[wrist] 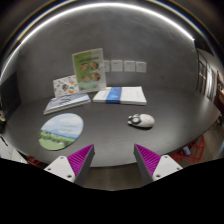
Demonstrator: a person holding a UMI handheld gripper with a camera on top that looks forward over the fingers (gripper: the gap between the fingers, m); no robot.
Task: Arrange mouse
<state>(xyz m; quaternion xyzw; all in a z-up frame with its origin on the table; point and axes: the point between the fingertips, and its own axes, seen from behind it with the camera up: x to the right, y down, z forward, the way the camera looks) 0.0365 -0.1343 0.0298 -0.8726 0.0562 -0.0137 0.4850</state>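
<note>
We hold the gripper [114, 160] wide open, nothing between its purple pads. The mouse [142, 120] sits on the dark worktop [100, 118] beyond the fingers, well apart from the round mat [61, 130]

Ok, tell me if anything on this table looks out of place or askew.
The mouse sits on the bare table, apart from the round mouse pad off to its left, and it lies at an angle. The booklets beyond look tidy. The gripper is open, short of the mouse, holding nothing.
</note>
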